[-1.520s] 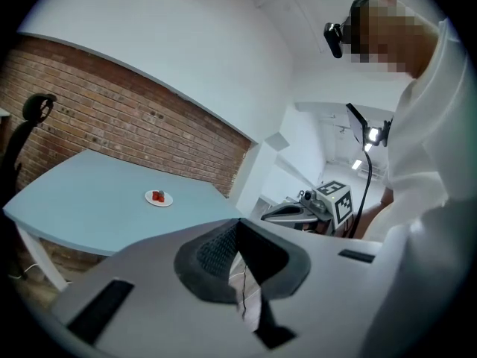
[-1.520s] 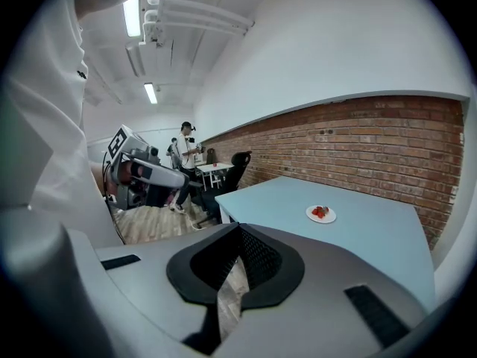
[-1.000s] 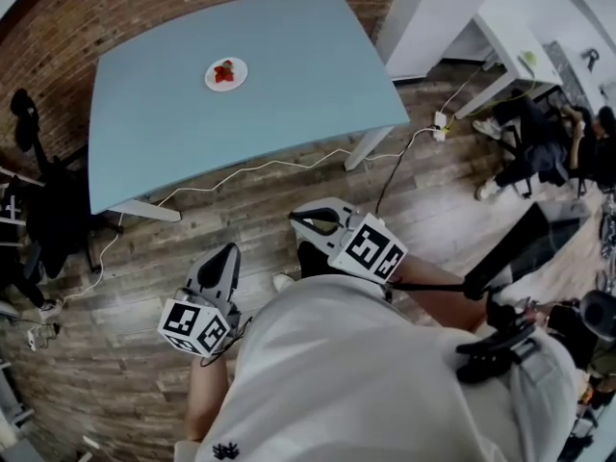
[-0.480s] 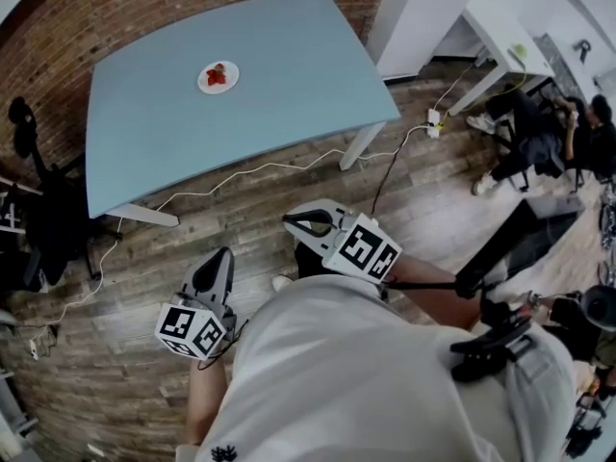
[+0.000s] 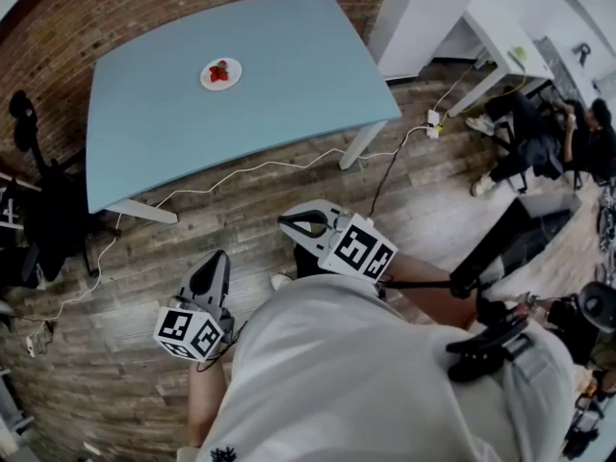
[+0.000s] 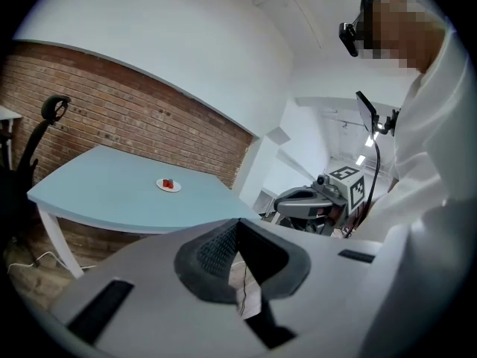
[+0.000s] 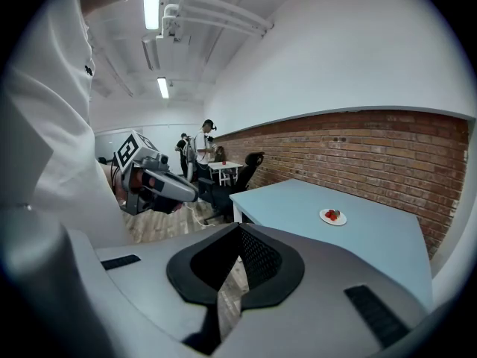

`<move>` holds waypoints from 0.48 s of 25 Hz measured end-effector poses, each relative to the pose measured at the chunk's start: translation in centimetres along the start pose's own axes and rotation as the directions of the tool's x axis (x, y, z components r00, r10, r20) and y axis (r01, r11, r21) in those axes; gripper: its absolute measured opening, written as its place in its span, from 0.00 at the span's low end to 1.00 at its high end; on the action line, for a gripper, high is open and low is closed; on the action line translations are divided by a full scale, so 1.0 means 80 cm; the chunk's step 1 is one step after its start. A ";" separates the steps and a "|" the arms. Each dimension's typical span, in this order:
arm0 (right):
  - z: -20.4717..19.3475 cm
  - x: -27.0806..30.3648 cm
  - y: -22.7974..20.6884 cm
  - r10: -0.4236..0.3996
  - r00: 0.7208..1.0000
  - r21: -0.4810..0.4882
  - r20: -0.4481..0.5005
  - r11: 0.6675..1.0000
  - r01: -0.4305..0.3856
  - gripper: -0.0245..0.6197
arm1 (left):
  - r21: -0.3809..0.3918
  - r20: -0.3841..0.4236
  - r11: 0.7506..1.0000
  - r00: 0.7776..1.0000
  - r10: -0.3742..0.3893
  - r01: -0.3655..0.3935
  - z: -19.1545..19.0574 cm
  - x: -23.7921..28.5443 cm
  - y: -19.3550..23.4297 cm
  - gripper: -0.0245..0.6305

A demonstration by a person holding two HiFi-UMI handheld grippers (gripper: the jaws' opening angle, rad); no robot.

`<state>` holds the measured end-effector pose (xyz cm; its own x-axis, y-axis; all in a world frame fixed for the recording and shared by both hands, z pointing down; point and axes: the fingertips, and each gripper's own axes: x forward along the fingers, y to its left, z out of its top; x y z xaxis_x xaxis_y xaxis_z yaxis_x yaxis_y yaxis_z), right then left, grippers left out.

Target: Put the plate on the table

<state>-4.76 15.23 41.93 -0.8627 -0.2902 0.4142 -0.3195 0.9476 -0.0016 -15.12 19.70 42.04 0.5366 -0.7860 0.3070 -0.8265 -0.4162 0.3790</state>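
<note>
Left gripper (image 5: 218,256) and right gripper (image 5: 283,223) were held fully closed, empty, off the table (image 5: 308,75); round plate (image 5: 221,73) was seen flat toward the tabletop's far edge.

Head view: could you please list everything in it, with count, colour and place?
table: one, light blue, beside the brick wall.
plate: one, white, on the table.
red food: small heap, on the plate.
cable: one, white, on the wooden floor.
chair: one, black, left of the table.
seated person: one, dark clothes, far right.
left gripper: one, grey, shut, empty, above the floor.
right gripper: one, grey, shut, empty, above the floor.
</note>
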 end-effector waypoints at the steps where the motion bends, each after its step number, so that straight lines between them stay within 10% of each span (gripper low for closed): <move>1: 0.000 0.002 0.001 0.002 1.000 0.000 -0.002 1.000 -0.002 0.05 | -0.003 -0.002 1.000 1.000 0.003 -0.003 0.000 -0.002 0.002 0.04; 12: 0.004 0.020 0.013 0.028 0.999 -0.010 -0.019 1.000 -0.028 0.05 | -0.018 0.006 1.000 1.000 0.014 -0.014 -0.003 -0.014 0.014 0.04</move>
<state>-6.60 15.69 42.29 -0.8639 -0.2609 0.4309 -0.2912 0.9567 -0.0046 -16.62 20.17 42.33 0.5238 -0.7945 0.3074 -0.8308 -0.3967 0.3903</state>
